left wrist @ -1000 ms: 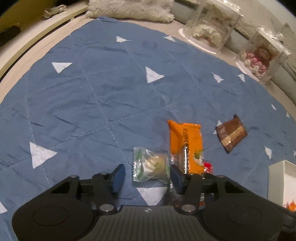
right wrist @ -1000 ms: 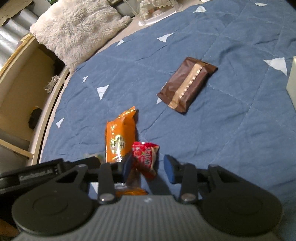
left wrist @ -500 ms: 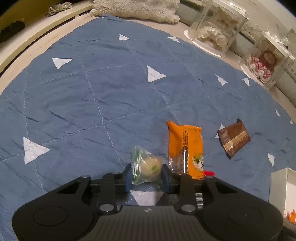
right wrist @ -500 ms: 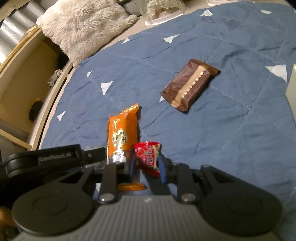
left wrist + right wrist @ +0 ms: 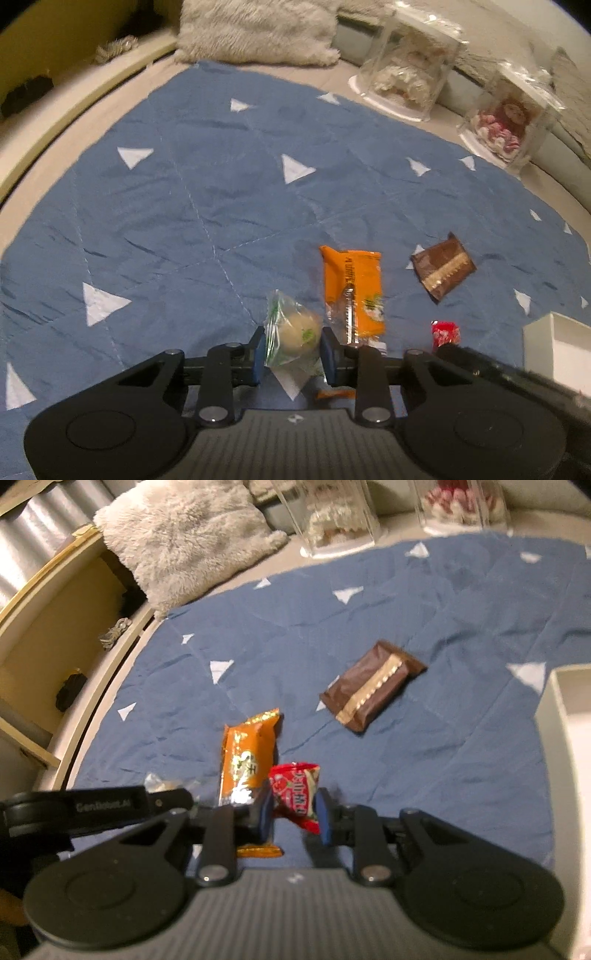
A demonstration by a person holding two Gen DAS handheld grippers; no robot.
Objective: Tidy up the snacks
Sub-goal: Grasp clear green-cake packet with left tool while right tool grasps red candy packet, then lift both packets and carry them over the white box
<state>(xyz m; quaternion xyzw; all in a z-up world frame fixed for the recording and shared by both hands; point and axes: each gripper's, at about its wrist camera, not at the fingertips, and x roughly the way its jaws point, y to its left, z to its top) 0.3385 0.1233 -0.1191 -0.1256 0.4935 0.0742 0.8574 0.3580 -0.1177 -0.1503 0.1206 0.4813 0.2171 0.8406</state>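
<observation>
My left gripper (image 5: 293,354) is shut on a clear-wrapped round pastry (image 5: 295,330), held just above the blue quilt (image 5: 184,206). My right gripper (image 5: 295,812) is shut on a small red snack packet (image 5: 297,794), also lifted off the quilt; the packet shows in the left wrist view (image 5: 445,332). An orange snack bar (image 5: 352,291) lies on the quilt between them and also shows in the right wrist view (image 5: 249,753). A brown wrapped snack (image 5: 371,690) lies farther right, also in the left wrist view (image 5: 443,271). A white box (image 5: 557,350) stands at the right edge, also in the right wrist view (image 5: 569,716).
A fluffy cushion (image 5: 258,29) and two clear display cases (image 5: 406,62) (image 5: 509,118) stand beyond the quilt's far edge. A wooden shelf edge (image 5: 55,620) runs along the left.
Both grippers closed on their snacks, the left on the pastry and the right on the red packet, and both have lifted them off the quilt.
</observation>
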